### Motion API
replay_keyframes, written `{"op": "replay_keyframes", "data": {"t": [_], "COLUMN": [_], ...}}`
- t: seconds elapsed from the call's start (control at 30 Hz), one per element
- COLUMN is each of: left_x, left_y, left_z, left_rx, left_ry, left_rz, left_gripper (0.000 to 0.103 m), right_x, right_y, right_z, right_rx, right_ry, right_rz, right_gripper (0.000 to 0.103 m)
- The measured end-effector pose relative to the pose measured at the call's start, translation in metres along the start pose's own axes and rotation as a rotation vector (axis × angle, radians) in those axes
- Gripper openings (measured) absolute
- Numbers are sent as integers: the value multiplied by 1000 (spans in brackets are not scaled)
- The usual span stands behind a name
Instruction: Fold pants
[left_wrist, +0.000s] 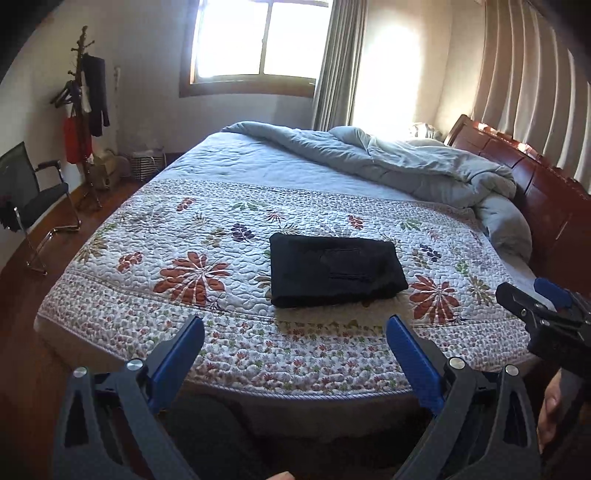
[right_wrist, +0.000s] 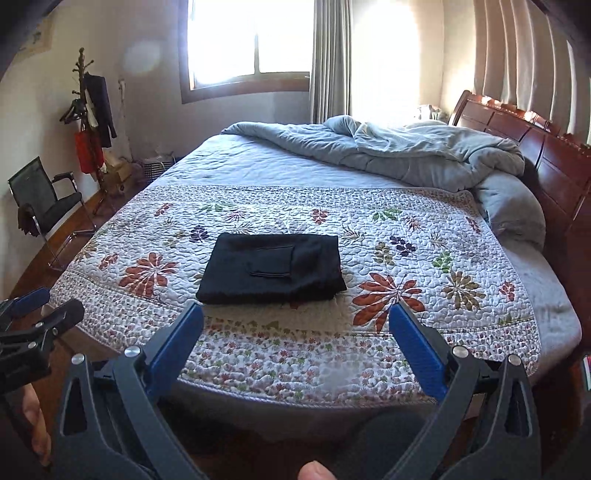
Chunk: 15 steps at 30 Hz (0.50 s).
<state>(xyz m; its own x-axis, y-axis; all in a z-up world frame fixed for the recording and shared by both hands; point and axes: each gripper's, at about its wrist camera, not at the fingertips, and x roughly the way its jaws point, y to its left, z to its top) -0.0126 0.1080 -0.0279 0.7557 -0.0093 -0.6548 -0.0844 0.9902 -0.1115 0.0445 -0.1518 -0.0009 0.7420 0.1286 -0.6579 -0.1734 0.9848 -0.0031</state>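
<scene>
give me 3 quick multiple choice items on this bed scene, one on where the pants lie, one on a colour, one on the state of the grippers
1. Where do the folded black pants lie?
A. on the floral quilted bedspread
B. on the black mesh chair
C. on the rumpled grey duvet

2. What colour are the pads on the gripper fingers?
A. red
B. blue
C. green

3. How do the left gripper and the right gripper stand?
A. both shut on the pants
B. one open, one shut
C. both open and empty

Answers:
1. A, the pants rest as a neat rectangle on the flower pattern near the front edge of the bed.
2. B, both wrist views show blue pads inside dark fingers.
3. C, in each view the fingers stand wide apart, short of the pants, with only bedspread seen between them.
</scene>
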Motion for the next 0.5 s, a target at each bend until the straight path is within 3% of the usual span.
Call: {"op": "replay_keyframes", "data": {"t": [0.1, 0.27, 0.4, 0.5], "left_x": [-16, -37, -49, -51], "left_y": [-5, -16, -24, -26], "left_z": [-7, -22, -30, -33], "left_rx": [-14, -40, -9, 14], "left_ry": [-8, 18, -7, -2], "left_rz": [2, -55, 22, 25], "left_gripper": [99, 99, 99, 99], "right_x": [-19, -44, -54, -57], "right_y": [2, 11, 13, 14], "right_z": [-3, -7, -10, -12], "right_rx": [-5, -26, -35, -31], "right_ry": [-18, -37, -54, -62], "right_rz": [16, 30, 24, 39], "right_gripper": [100, 100, 100, 100]}}
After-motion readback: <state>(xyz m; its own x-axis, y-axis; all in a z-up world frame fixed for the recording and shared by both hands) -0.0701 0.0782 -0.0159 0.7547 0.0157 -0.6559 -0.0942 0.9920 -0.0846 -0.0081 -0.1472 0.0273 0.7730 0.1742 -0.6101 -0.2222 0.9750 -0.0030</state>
